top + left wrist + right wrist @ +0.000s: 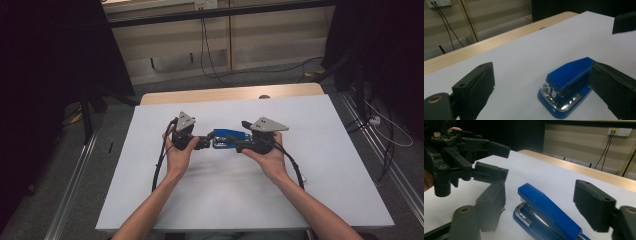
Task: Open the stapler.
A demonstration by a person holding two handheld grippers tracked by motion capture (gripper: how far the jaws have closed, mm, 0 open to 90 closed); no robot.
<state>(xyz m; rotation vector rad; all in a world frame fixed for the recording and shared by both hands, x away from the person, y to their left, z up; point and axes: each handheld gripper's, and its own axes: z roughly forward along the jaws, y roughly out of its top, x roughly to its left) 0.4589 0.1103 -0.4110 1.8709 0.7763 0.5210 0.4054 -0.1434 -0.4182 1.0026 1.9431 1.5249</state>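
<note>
Two hand-held grippers flanking a blue metal-and-plastic stapler (227, 138) on the white table (225, 200).
Left gripper (544, 87) and right gripper (541, 205) are spread; chrome stapler mouth is seen in gripper views.

Bench (320, 165): white top, wooden strip along its far edge, centre of the frame. Blue stapler (227, 138): lying flat at mid-frame, between both grippers. Left gripper (206, 143): held in a hand (178, 150), left of centre, jaws pointing right at the stapler's end. Right gripper (239, 145): held right of centre, jaws pointing left at the stapler. Cables trail toward the lower frame.
</note>
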